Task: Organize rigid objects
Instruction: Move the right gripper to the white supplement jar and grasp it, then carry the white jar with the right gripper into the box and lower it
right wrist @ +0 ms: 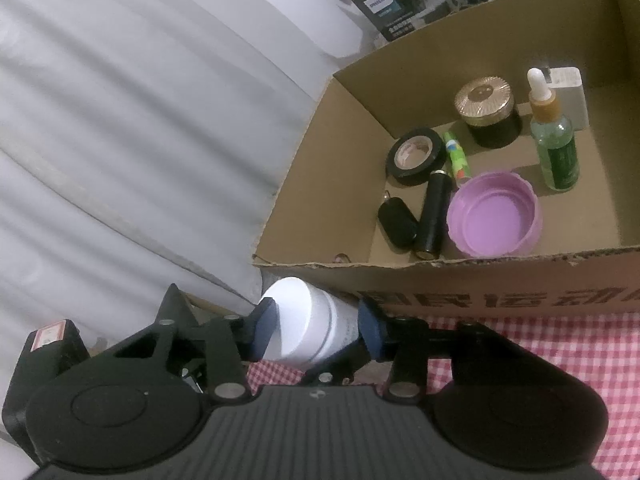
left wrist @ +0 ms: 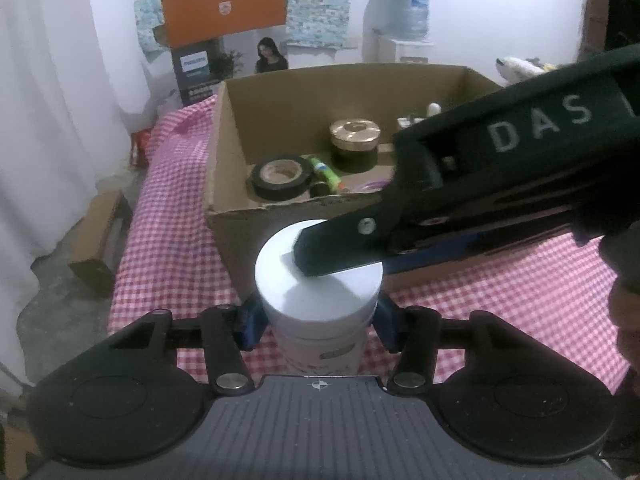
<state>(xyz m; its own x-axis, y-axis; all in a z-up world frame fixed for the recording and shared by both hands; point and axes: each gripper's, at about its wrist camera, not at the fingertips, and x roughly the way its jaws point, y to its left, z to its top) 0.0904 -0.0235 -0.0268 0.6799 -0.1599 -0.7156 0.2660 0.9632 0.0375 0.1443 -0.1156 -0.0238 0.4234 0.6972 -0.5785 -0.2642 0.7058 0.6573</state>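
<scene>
A white-lidded jar stands in front of the cardboard box. My left gripper is shut on the jar's sides just below the lid. My right gripper is shut on the same jar, one finger across the lid top and one lower down; in the left wrist view it reaches in from the right, its upper finger lying on the lid. The box holds a black tape roll, a gold-lidded jar, a dropper bottle, a purple lid and other small items.
The box stands on a red-checked tablecloth. A white curtain hangs at the left. A black tube, a black key fob and a green tube lie inside the box. Cartons and a water bottle stand behind.
</scene>
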